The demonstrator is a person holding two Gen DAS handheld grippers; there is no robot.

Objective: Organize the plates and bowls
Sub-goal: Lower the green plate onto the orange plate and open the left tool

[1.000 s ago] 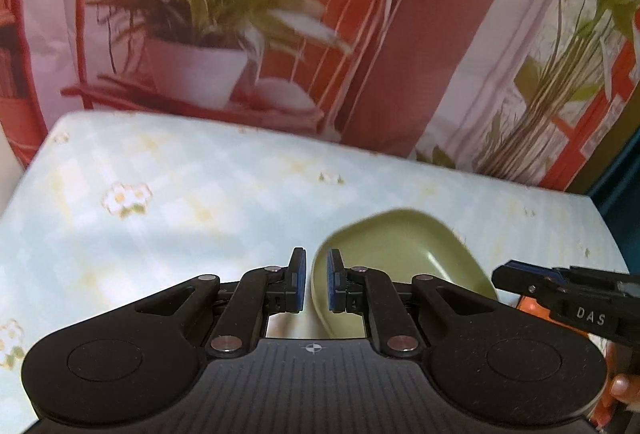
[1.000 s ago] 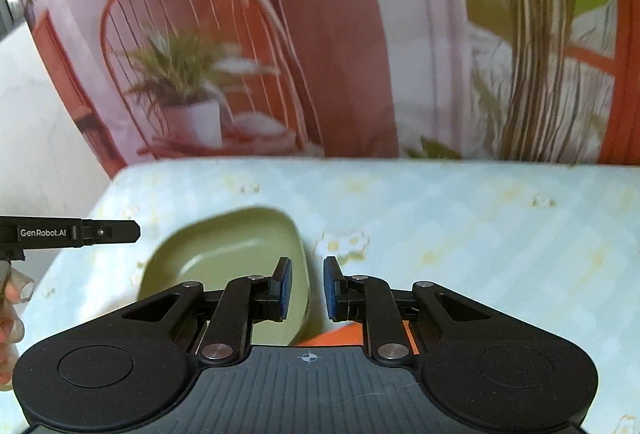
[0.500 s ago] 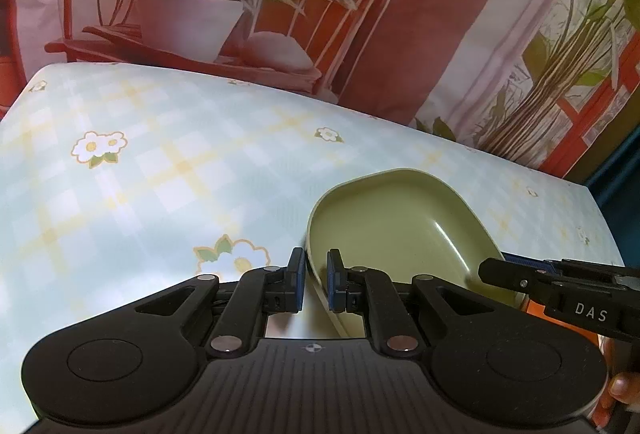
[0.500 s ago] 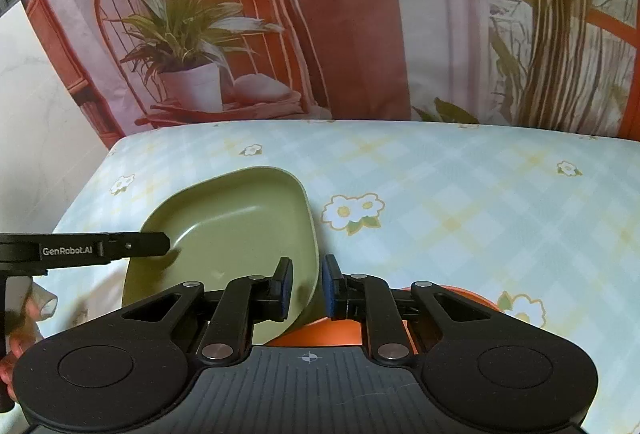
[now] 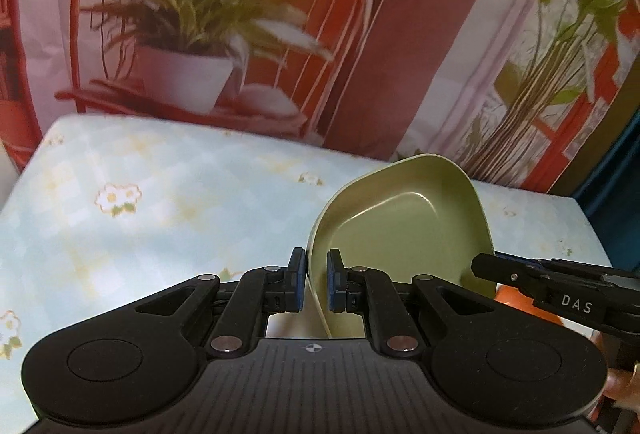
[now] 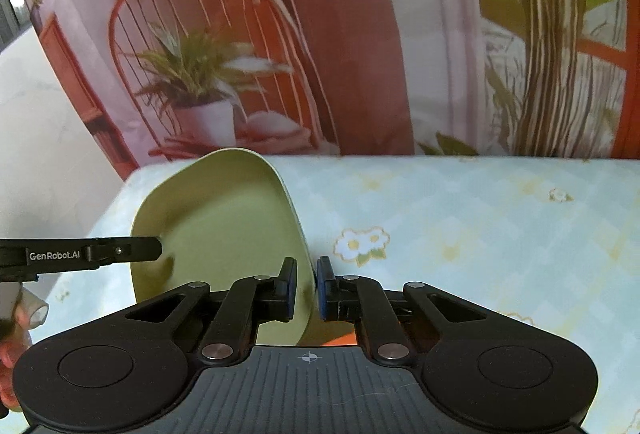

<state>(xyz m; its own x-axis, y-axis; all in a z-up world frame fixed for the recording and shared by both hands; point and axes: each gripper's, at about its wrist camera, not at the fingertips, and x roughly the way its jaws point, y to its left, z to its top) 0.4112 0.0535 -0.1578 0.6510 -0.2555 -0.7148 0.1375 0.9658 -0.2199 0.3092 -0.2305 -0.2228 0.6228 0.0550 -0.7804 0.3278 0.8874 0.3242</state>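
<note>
A green squarish plate (image 5: 404, 226) is held between both grippers and tilted up, its far edge raised above the table. My left gripper (image 5: 316, 284) is shut on its left rim. My right gripper (image 6: 306, 288) is shut on its right rim; the plate (image 6: 224, 218) fills the left of the right wrist view. An orange dish (image 5: 516, 300) lies under the plate, mostly hidden; a sliver of it shows in the right wrist view (image 6: 340, 342).
The table carries a pale blue checked cloth with daisies (image 6: 480, 234). A printed backdrop of a potted plant and chair (image 5: 188, 73) stands along the far edge. A white wall (image 6: 44, 137) is to the left.
Both grippers have lifted and tipped the green plate, so its far edge now stands well above the table. Both cameras have pitched upward.
</note>
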